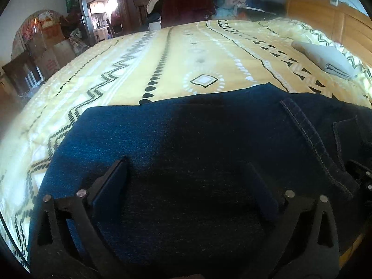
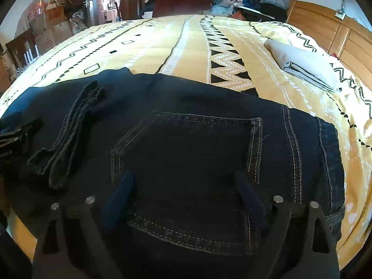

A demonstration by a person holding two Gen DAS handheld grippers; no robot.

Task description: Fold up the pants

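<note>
I am hovering both tongs spread wide, pinching nothing: left tongs (image 1: 183, 186), right tongs (image 2: 186, 193). The jeans (image 2: 186, 139) are lying directly beneath them on the bed (image 2: 162, 46), long axis running sideways across both.

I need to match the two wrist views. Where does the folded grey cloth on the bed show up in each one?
Left wrist: the folded grey cloth lies at the upper right, on the yellow patterned bedspread, beyond the jeans.
Right wrist: the cloth lies at the upper right too, closer to the middle of the picture.
Shared landmark: the wooden headboard just behind the cloth.
</note>
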